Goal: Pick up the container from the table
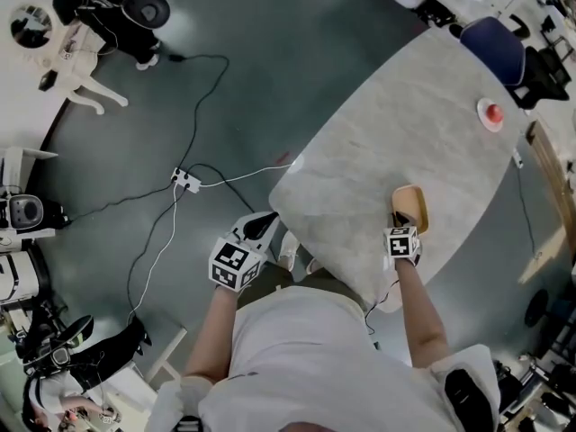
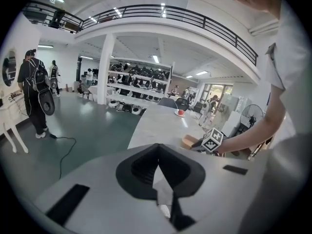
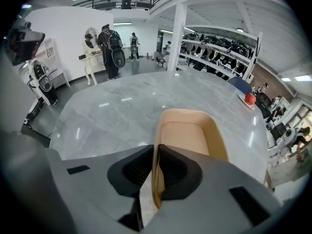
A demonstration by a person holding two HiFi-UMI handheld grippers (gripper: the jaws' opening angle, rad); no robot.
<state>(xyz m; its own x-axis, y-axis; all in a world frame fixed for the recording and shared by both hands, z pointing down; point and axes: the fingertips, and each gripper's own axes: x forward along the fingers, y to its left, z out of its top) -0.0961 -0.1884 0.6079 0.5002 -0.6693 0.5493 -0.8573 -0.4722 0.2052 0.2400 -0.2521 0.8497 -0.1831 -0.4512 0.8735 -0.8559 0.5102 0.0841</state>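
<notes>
A tan open container [image 1: 412, 205] stands on the grey marble table [image 1: 387, 124] near its front edge. My right gripper [image 1: 399, 219] comes at it from the near side, pointing steeply down. In the right gripper view the container [image 3: 187, 133] lies straight ahead and my right gripper [image 3: 156, 147] is shut on its left wall, with one jaw inside and one outside. My left gripper [image 1: 263, 225] hangs over the floor left of the table's corner. In the left gripper view, my left gripper [image 2: 159, 147] is shut with nothing in it; the container [image 2: 187, 140] shows beyond.
A red object on a white plate [image 1: 491, 113] sits at the table's far right. A blue chair [image 1: 495, 48] stands behind the table. Cables and a power strip [image 1: 186, 180] lie on the floor to the left. People [image 2: 34, 91] stand farther off.
</notes>
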